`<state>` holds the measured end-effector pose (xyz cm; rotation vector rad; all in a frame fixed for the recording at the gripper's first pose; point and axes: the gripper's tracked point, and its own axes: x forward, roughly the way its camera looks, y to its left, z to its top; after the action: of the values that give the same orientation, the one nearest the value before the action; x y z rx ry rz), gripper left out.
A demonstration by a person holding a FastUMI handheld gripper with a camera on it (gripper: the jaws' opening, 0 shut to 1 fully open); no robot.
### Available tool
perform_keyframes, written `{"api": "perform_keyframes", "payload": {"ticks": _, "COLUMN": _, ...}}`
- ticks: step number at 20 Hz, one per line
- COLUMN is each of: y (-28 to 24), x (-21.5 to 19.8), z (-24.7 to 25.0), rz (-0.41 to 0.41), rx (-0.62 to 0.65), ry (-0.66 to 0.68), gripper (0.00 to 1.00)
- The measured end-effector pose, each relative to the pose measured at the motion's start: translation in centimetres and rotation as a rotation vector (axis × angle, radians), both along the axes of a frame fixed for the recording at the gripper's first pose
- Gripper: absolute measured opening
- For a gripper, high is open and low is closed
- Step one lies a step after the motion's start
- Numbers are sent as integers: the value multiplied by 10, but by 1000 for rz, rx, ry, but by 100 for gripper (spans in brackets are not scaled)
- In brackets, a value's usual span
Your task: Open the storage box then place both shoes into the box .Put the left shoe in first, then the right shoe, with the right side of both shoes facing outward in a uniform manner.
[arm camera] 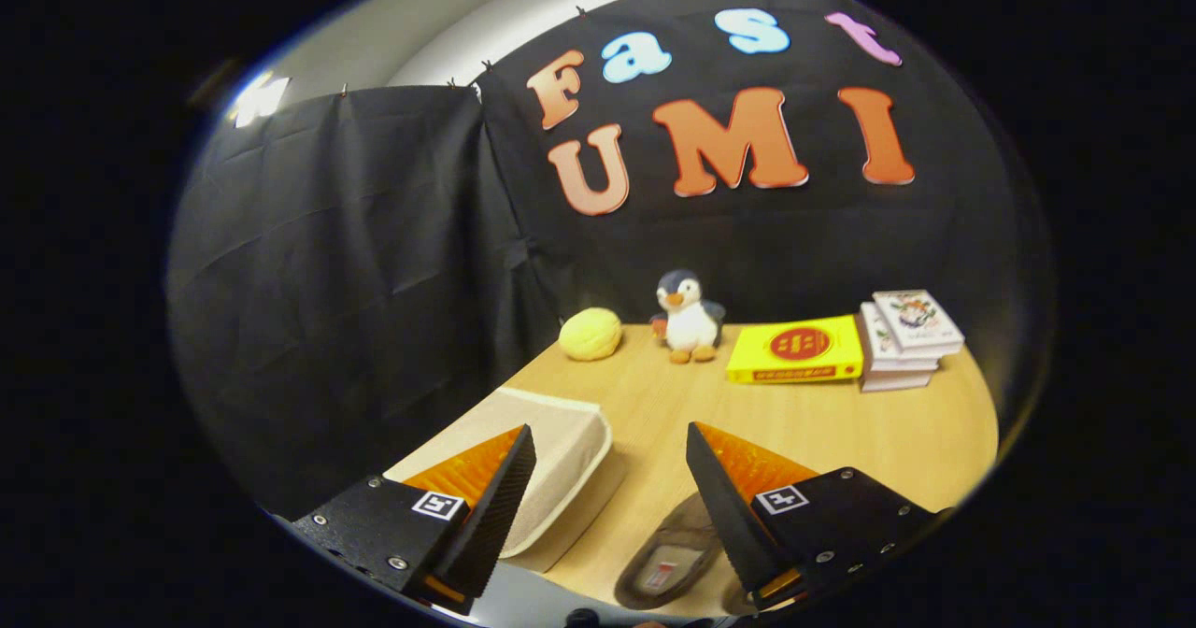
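My gripper (609,446) is held above the wooden table (841,422), open wide, with nothing between its fingers. A beige storage box (561,441) with its lid on lies under and just beyond the left finger (495,497). A grey shoe (668,563) with a light insole lies on the table below the gap, close to the right finger (724,497), and is partly hidden by it.
At the back of the table stand a yellow ball (590,334), a penguin plush toy (690,318), a yellow book (796,349) and a stack of white books (906,338). Black cloth walls close the left and the back.
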<state>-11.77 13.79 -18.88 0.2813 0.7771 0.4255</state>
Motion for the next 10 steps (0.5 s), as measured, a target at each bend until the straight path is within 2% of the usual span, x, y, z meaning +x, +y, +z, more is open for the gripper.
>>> {"api": "perform_keyframes", "payload": {"ticks": 4, "y": 43, "x": -32, "z": -42, "rz": 64, "rx": 122, "ry": 237, "gripper": 96}}
{"api": "perform_keyframes", "payload": {"ticks": 10, "y": 80, "x": -62, "z": -87, "rz": 82, "rx": 221, "ry": 475, "gripper": 96}}
